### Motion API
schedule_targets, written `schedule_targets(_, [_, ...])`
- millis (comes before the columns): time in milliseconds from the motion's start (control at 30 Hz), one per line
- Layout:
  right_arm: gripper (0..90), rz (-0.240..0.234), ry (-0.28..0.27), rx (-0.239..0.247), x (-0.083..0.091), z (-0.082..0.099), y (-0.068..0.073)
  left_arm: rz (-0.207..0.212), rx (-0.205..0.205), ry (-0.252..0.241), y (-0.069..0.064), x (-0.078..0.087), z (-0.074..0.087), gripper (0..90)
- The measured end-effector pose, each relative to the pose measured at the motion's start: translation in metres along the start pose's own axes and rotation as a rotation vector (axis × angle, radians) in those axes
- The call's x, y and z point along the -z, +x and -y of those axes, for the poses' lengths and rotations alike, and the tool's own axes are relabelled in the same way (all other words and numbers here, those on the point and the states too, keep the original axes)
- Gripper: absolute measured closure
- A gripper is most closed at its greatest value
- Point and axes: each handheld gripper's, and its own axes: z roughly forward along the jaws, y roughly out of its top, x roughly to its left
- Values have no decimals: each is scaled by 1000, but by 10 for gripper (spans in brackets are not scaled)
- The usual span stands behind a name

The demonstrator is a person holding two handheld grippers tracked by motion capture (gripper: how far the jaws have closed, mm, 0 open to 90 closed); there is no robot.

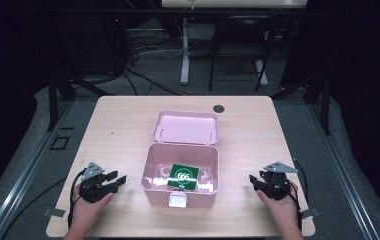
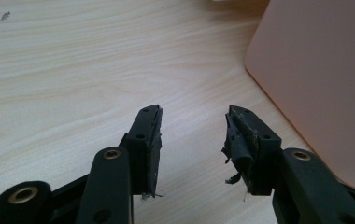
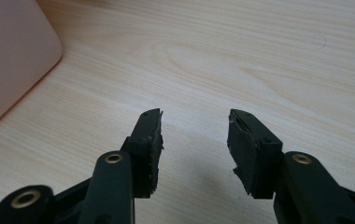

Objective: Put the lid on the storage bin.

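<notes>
In the high view, the left tool [image 1: 119, 179] and right tool [image 1: 253, 179] rest on the table [image 1: 118, 125], either side of the open pink box [image 1: 180, 192]. In both gripper views the jaws stand apart, holding nothing.

Pale wood table [image 1: 118, 125], rounded corners, dark round hole [image 1: 219, 108] near far edge. Open pink box [image 1: 180, 192] at centre, lid [image 1: 186, 127] flat behind.
</notes>
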Motion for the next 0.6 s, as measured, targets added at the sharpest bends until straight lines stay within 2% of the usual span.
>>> schedule_targets(300, [542, -2, -27, 5, 8, 0, 2, 12, -4, -5, -1, 3, -1, 551])
schedule_targets(467, [545, 23, -18, 27, 9, -3, 9, 3, -14, -36, -5, 11, -6, 550])
schedule_targets(600, [543, 52, -32, 47, 12, -7, 13, 6, -27, -38, -9, 11, -8, 550])
